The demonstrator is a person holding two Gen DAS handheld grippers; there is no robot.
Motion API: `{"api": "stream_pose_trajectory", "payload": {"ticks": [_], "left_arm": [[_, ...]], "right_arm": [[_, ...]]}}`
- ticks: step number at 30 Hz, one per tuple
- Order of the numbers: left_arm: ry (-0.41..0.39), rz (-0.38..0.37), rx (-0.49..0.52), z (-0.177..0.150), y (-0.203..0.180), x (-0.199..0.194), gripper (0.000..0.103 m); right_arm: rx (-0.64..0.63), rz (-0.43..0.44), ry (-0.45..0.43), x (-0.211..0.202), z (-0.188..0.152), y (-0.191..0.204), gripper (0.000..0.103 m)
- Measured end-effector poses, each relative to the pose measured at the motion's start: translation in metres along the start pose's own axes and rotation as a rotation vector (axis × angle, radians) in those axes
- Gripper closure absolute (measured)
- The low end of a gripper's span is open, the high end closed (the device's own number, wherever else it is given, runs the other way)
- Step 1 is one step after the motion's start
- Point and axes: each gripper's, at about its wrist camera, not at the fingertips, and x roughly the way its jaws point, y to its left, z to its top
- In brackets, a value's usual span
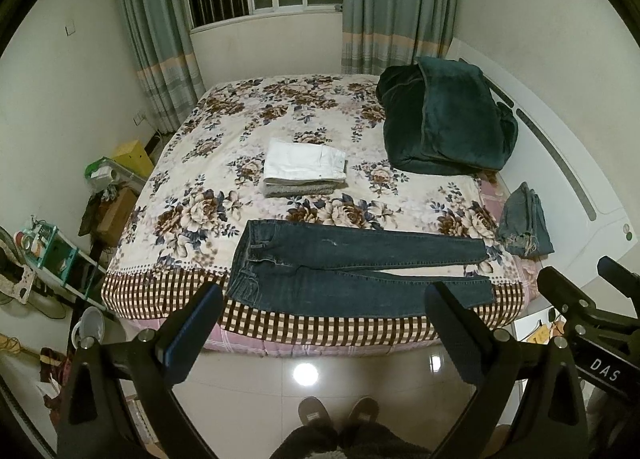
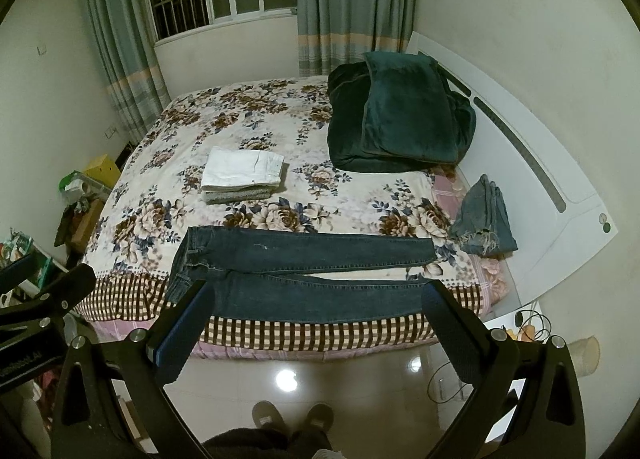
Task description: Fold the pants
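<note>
Dark blue denim jeans [image 1: 352,271] lay flat ahead of both empty, wide-spread black grippers, left [image 1: 324,323] and right [image 2: 316,319], untouched

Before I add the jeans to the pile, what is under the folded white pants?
Under the folded white pants lies a grey folded garment, only its front edge showing. The rest, and anything beneath it on the floral bedspread, is covered.

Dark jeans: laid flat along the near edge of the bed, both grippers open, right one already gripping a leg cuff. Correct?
Not quite. The dark jeans do lie flat along the near edge of the bed, and both grippers are open, but the right gripper grips nothing. The right wrist view shows it held short of the bed, clear of the cuff; the left gripper likewise.
</note>
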Motion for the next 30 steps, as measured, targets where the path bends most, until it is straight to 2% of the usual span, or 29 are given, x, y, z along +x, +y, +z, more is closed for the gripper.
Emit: {"api": "stream_pose_trajectory", "payload": {"ticks": [30], "left_arm": [[-0.013,0.001,0.0,0.0026,-0.002,-0.0059,0.0]], "right_arm": [[-0.004,0.0,-0.005,-0.0043,0.0015,0.002,0.0]]}}
